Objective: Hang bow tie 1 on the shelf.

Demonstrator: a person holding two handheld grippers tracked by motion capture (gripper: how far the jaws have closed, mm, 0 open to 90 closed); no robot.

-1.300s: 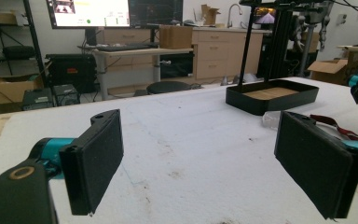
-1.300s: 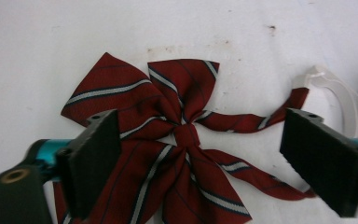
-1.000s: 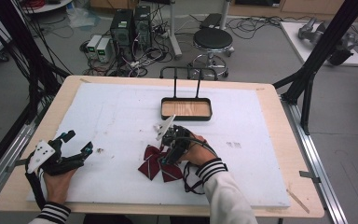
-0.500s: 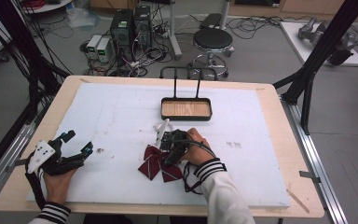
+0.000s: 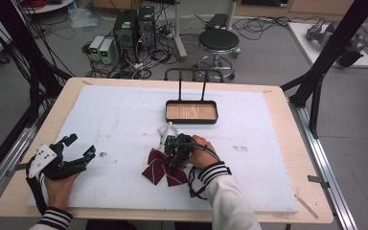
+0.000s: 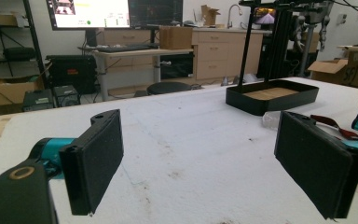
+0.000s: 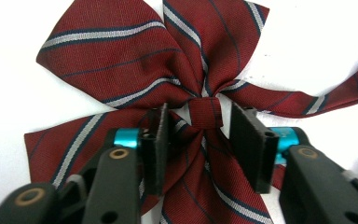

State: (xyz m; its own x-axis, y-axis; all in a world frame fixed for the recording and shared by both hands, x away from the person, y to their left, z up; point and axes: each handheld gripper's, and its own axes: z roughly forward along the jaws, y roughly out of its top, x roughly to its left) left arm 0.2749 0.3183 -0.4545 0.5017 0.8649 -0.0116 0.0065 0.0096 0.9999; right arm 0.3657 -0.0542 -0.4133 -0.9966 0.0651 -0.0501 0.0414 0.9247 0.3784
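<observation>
A dark red bow tie [image 5: 159, 171] with grey and navy stripes lies flat on the white foam board [image 5: 124, 120], near its front middle. My right gripper [image 5: 168, 155] points down onto the bow tie [image 7: 121, 60]. In the right gripper view my right gripper [image 7: 200, 116] is open, with one jaw on each side of the centre knot and a small gap at both sides. My left gripper [image 5: 82, 144] rests at the front left of the board, held in a hand. It is open [image 6: 198, 154] with nothing between its jaws.
A black tray [image 5: 191, 120] with a wooden floor and tall wire handle stands behind the bow tie; the left gripper view has the tray [image 6: 261, 105] at the back right. A small whitish piece [image 5: 165, 132] lies beside the right gripper. Bare board spreads left and right.
My right gripper has eased slightly down and toward the front over the bow tie. The left gripper has stayed where it was.
</observation>
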